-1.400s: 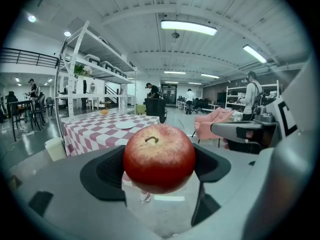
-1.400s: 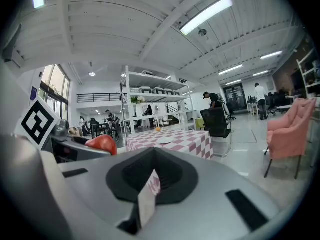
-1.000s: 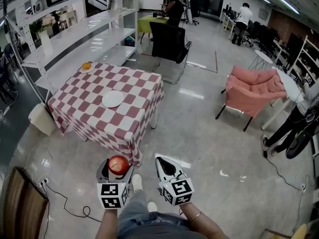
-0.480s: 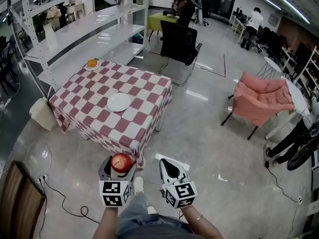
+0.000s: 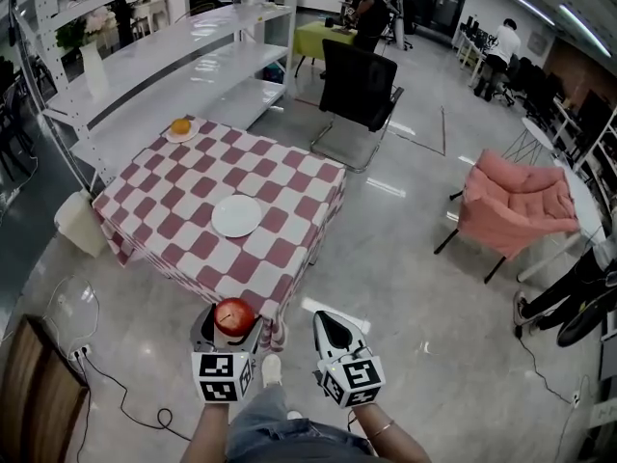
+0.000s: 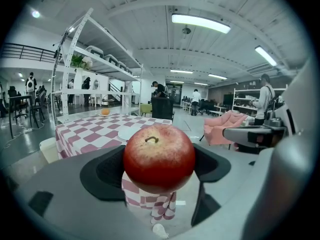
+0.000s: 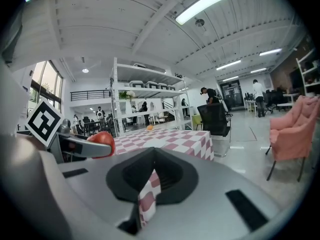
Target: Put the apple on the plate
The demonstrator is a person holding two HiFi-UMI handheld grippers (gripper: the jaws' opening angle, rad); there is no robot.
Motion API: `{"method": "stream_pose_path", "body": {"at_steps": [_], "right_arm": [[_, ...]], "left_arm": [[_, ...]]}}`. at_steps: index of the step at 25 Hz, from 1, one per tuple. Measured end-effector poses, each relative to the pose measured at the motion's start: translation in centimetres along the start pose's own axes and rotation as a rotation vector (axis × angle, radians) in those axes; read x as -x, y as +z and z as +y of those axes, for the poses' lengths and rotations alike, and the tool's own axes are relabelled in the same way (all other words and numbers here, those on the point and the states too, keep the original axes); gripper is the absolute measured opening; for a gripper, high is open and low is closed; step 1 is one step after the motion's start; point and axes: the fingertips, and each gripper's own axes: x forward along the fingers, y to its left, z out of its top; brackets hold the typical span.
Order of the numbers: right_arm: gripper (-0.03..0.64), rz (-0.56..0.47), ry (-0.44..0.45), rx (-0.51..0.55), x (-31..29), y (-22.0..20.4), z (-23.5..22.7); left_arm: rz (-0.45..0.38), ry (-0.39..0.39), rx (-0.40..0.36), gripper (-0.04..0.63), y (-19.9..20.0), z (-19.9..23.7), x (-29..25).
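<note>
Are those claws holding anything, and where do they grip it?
The left claw holds a red apple, pinched at its two sides around the middle, stem up. The right claw is shut and empty.

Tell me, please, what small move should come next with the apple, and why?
Probably carry the left gripper forward over the near edge of the table. Its jaws are closed on the apple, but the white plate lies farther on, mid-table, with nothing on it.
</note>
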Motion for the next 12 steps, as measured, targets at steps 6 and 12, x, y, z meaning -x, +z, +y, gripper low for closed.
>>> {"method": "stream_pose_path", "body": {"at_steps": [6,12], "right_arm": [[0.011,0.012,0.001,0.004,-4.3,1.1,-0.6],[0.011,0.009,0.004,0.006,-8.1,2.6,-0.9]], "left_arm": [[0.006,0.002,0.001,0.408,1.7,2.3,-3.4],[0.015,-0.003,-0.005,0.408,3.2,4.3,-6.2]]}}
